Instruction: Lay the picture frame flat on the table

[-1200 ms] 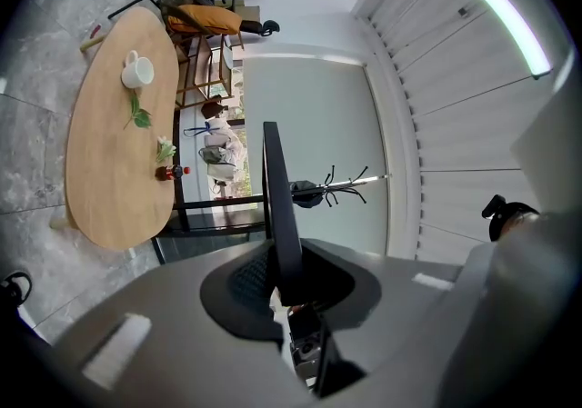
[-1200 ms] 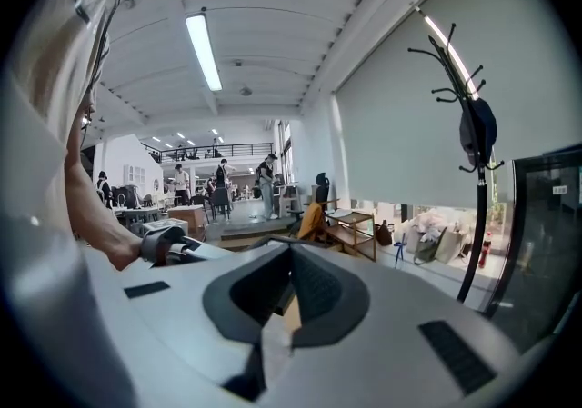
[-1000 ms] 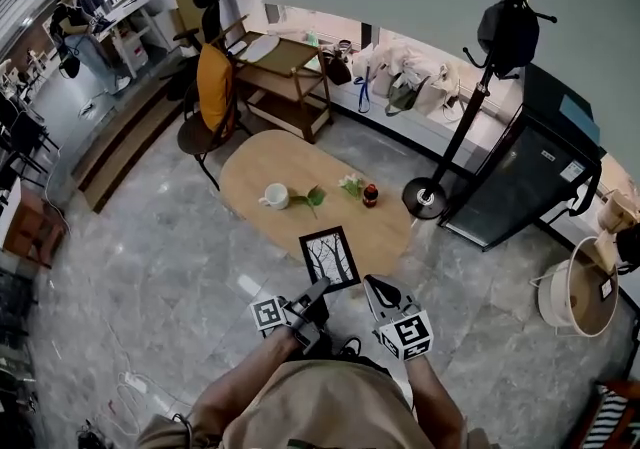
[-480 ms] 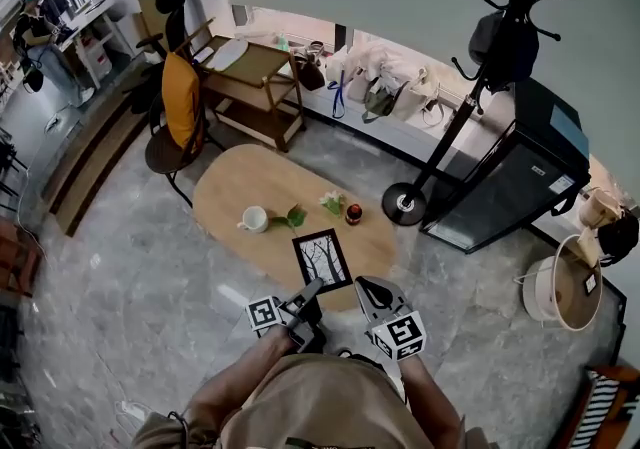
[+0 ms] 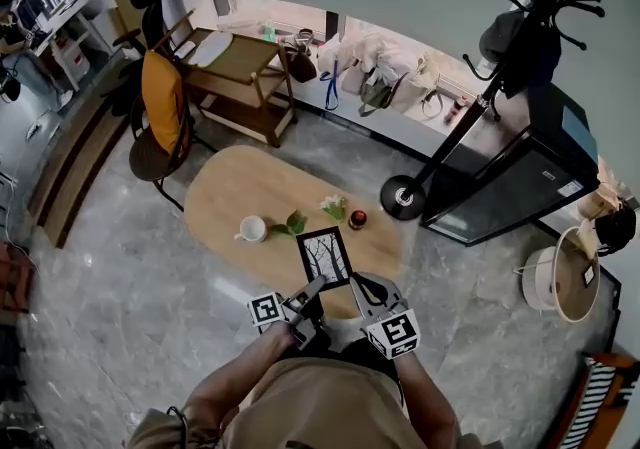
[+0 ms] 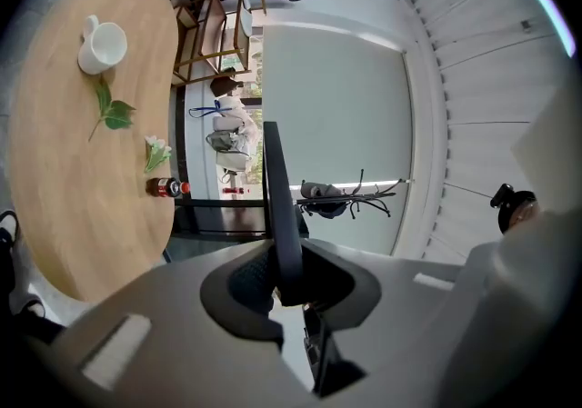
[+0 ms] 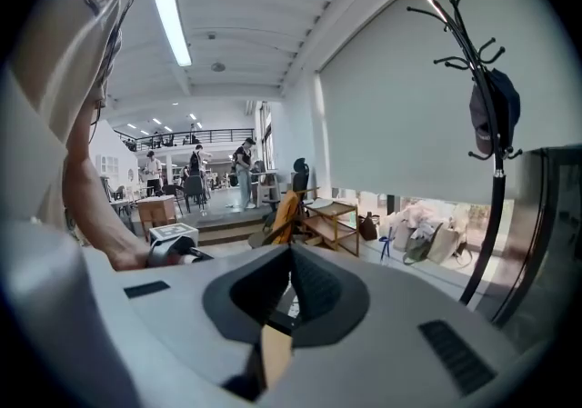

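The black picture frame (image 5: 325,257), with its bare-tree print, is held upright over the near edge of the oval wooden table (image 5: 240,187). My left gripper (image 5: 318,287) is shut on its lower left corner. In the left gripper view the frame (image 6: 273,197) runs edge-on as a dark strip out of the clamped jaws (image 6: 277,274). My right gripper (image 5: 358,282) is at the frame's lower right corner, and I cannot tell whether it touches. Its jaws (image 7: 291,261) meet at the tips with nothing visibly clamped.
On the table are a white cup (image 5: 250,229), a green leaf (image 5: 293,224), a small flower (image 5: 333,205) and a small red-capped bottle (image 5: 357,219). A coat stand base (image 5: 402,199) and a black cabinet (image 5: 520,187) stand to the right. A chair with an orange cushion (image 5: 160,107) is at far left.
The person has stepped nearer the table, so the frame now hangs over its near edge. The right gripper's tip has closed in on the frame's lower right corner. The left grip is unchanged.
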A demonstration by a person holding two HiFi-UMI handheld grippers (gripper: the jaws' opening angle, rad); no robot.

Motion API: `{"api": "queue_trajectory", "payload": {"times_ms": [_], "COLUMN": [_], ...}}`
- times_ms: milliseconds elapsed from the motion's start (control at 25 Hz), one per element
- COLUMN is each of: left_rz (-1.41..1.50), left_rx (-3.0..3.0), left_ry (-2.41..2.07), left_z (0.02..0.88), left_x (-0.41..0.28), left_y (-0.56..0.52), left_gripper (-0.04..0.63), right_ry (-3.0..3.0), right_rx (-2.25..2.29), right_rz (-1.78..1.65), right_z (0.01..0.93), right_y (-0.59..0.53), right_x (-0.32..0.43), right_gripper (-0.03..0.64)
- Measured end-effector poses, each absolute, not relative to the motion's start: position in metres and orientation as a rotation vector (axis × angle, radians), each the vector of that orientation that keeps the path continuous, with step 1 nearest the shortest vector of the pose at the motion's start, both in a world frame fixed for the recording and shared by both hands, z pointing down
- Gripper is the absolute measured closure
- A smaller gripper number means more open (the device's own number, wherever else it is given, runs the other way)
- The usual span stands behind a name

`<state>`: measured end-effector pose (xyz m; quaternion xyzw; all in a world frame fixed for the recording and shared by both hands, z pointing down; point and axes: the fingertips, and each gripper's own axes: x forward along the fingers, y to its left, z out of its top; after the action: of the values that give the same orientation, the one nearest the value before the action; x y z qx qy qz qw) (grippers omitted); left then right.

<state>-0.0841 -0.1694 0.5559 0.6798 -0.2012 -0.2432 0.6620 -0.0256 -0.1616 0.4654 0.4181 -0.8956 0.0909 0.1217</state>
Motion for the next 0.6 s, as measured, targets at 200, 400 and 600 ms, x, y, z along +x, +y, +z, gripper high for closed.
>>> {"api": "queue_trajectory", "payload": {"times_ms": [200, 400, 600], "left_rz": [-0.531, -0.514, -0.515], "left_rx": [1.467, 1.433, 1.373], "left_ry": [-0.481, -0.52, -0.573], "left_z": [0.59, 0.647, 0.709], "left_x": [-0.085, -0.079, -0.078], "left_y": [-0.185, -0.219, -0.216], "left_gripper": [0.538, 0.538, 0.538], "right_ry": [-2.617, -2.61, -2.565], "right_rx": [1.205, 1.209, 1.195], "right_rz": [0.314, 0.355, 0.459], "right_z": [0.485, 0.532, 0.59], "right_y": [-0.183, -0.214, -0.212], "right_x": [-0.029, -0.021, -0.014], "right_gripper": [0.614, 0.613, 0.613]}}
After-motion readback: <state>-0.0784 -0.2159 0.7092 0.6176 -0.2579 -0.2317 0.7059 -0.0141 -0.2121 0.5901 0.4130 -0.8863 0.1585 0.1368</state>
